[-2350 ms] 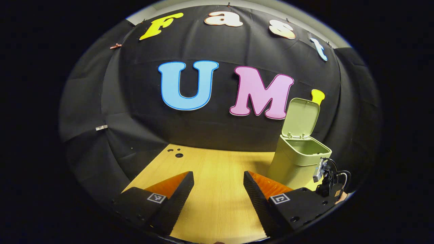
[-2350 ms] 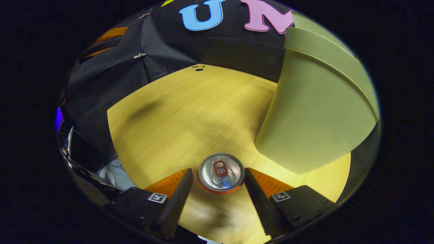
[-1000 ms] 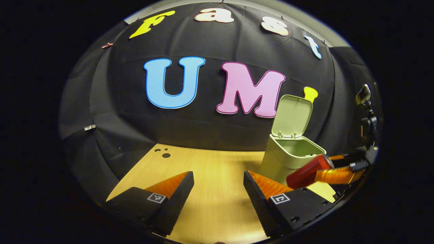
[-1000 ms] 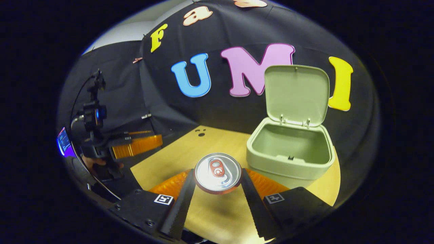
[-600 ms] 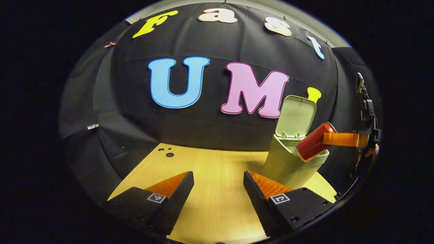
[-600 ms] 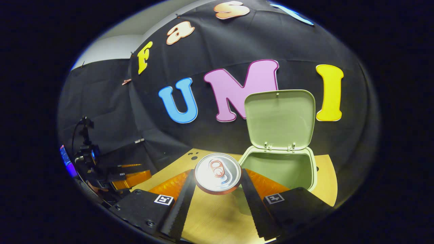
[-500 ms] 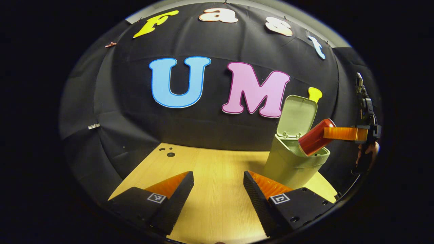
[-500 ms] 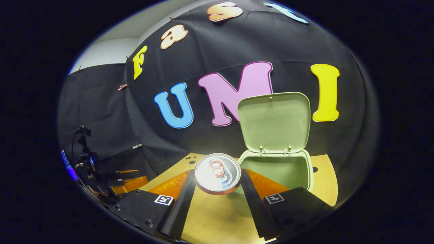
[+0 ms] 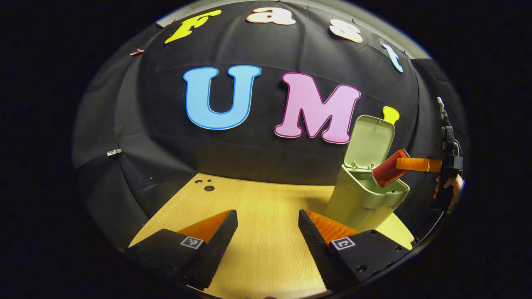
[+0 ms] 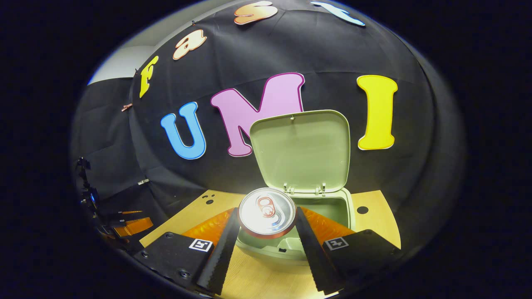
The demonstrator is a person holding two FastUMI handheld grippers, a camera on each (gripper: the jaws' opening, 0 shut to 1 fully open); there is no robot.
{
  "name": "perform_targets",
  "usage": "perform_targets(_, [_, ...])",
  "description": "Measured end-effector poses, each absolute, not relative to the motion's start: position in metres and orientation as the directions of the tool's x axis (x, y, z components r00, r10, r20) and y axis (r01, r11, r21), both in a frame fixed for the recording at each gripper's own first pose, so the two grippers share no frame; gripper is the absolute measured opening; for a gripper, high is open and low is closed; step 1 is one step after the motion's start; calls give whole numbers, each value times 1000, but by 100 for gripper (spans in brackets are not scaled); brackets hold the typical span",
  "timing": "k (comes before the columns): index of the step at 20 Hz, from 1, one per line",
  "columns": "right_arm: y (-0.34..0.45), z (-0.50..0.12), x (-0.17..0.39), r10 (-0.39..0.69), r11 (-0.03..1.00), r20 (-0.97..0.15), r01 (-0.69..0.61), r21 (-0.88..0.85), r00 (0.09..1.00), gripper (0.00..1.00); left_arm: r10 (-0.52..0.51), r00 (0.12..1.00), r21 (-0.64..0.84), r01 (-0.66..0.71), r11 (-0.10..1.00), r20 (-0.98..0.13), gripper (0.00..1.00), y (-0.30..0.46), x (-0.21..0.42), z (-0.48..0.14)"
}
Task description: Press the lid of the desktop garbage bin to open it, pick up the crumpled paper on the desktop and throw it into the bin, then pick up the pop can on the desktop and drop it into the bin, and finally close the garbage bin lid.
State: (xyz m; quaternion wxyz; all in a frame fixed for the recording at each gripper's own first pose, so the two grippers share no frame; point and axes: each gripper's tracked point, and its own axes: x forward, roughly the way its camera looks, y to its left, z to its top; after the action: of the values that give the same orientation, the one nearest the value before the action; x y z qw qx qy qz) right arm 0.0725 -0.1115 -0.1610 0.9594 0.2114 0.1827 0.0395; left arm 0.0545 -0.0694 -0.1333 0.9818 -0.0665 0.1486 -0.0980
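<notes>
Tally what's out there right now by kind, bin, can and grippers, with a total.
Pale green plastic bin with hinged lid up: 1
Red aluminium pop can, held over the bin: 1
Grippers: 2 (left gripper, right gripper)
Total: 4

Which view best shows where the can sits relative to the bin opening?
Left gripper view: the can shows side-on, tilted, over the bin opening. Right gripper view gives just its top, held by the right gripper.
</notes>
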Motion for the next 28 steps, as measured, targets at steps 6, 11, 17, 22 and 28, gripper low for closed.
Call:
perform_targets(6, [-118, -192, 83, 169, 913, -397, 8, 408, 902, 82, -219, 946, -144, 188, 971, -240, 95, -76, 75, -127])
perform_targets(11, [-113, -215, 93, 212, 895, -446, 11, 447, 869, 83, -223, 950, -117, 202, 972, -217, 95, -84, 84, -117])
perform_targets(17, [-106, -221, 95, 241, 878, -466, 14, 479, 851, 83, -211, 946, -123, 185, 975, -247, 95, -87, 87, -124])
perform_targets(22, [-99, -236, 116, 226, 896, -495, 20, 443, 839, 84, -200, 950, -112, 178, 978, -238, 95, -80, 81, -121])
perform_targets(28, [-95, -209, 110, 214, 888, -451, 20, 460, 866, 90, -188, 955, -111, 167, 980, -229, 95, -67, 62, -119])
